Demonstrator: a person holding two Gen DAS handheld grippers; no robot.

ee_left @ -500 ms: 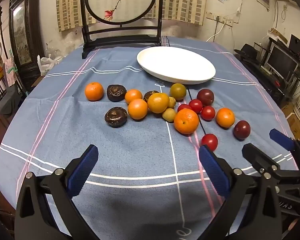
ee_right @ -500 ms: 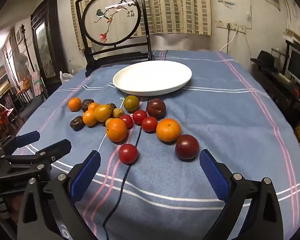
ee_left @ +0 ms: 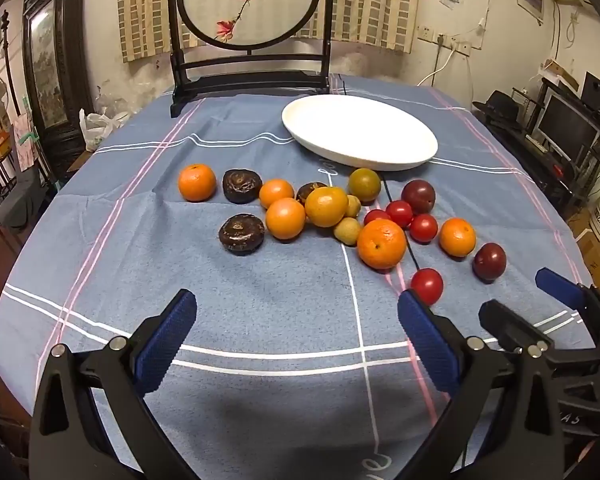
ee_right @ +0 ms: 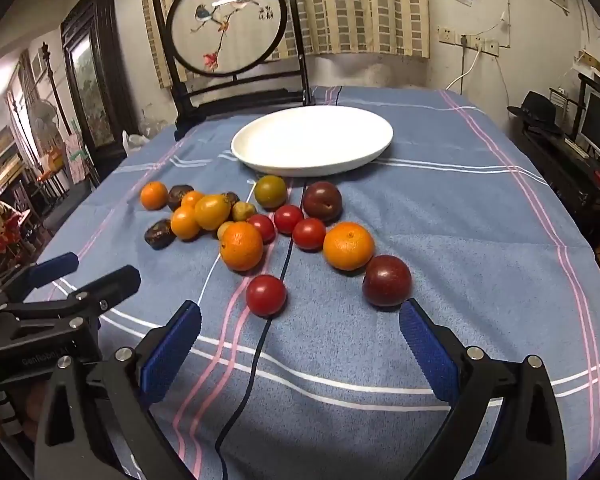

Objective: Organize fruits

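The fruits [ee_right: 268, 224] lie scattered on the tabletop [ee_right: 480, 280] before the bare white plate [ee_right: 312, 140], so both the left gripper [ee_left: 296, 324] and right gripper [ee_right: 300, 332] hover with fingers spread wide, holding nothing, probably ready to pick.

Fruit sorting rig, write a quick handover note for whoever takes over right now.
Left claw: open, holding nothing, above the blue tablecloth.
Right claw: open, holding nothing, with the nearest red tomato and a dark plum just ahead.
White plate: no fruit on it.
Oranges, tomatoes, plums and dark wrinkled fruits all lie loose on the cloth in front of the plate.
Done: nothing sorted.
Left: all the fruit.
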